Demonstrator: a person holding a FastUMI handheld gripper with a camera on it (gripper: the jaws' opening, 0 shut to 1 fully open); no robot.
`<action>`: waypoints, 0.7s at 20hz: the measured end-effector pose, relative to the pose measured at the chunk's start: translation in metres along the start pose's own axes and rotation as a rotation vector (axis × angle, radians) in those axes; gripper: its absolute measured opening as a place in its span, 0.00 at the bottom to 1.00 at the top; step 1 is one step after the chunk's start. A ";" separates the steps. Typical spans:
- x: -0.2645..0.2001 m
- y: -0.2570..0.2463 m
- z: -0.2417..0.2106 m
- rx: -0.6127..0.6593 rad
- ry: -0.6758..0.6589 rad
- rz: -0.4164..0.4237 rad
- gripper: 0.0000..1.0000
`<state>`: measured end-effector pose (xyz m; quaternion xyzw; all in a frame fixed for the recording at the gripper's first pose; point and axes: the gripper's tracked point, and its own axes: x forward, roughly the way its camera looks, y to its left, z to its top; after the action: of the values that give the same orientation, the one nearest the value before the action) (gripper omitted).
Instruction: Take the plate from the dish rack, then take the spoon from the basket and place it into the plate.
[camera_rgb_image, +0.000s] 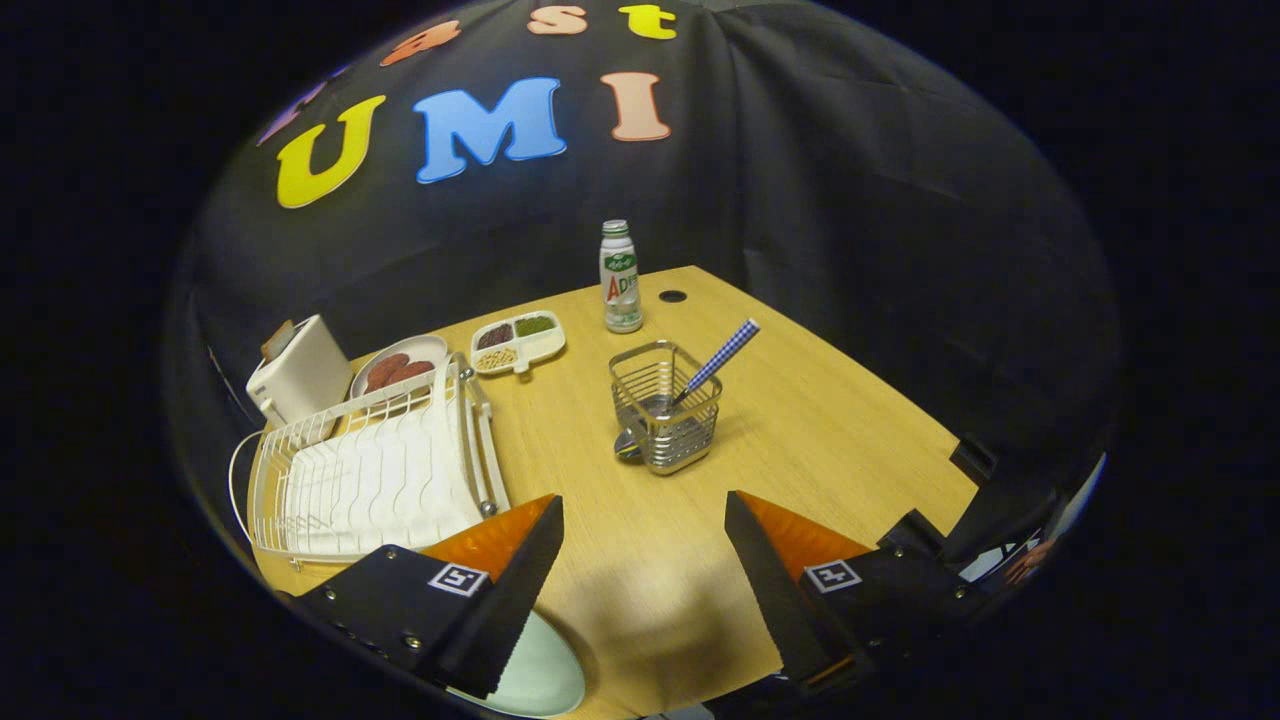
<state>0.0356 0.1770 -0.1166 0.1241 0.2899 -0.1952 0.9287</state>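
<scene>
Presently, the holdings on the wooden table (800, 420):

Gripper (643, 590): fingers spread wide apart, nothing between them, bare tabletop showing in the gap.

Plate (540, 675): pale green, lying flat on the table at the near edge, under the left finger and partly hidden by it. Judged already out of the rack.

Dish rack (370, 480): white wire, far left of the fingers, its slots holding no plate that can be made out.

Basket (667, 405): metal wire, upright, beyond the fingers and near the table's middle.

Spoon (715, 365): stands in the basket, checked blue-and-white handle leaning out to the right above the rim; bowl end appears to show low at the basket's near left foot.

Also present, far side: bottle (621, 277); divided snack tray (518, 342); dish of sliced meat (398, 368); toaster (298, 372).

Risks, as judged: the handle is slim and tilted, so a misaligned closing could slip off it or pinch the basket rim instead. The basket looks light; pulling the spoon out at an angle could catch it on the wire and tip or drag the basket. The plate sits at the near edge, where a careless placement could nudge it off.
</scene>
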 end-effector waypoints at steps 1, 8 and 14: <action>0.005 -0.006 0.010 0.017 -0.012 -0.025 0.99; 0.065 -0.039 0.064 0.133 -0.049 -0.139 0.97; 0.113 -0.046 0.078 0.213 -0.047 -0.158 0.77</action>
<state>0.1392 0.0763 -0.1256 0.1939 0.2544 -0.3003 0.8986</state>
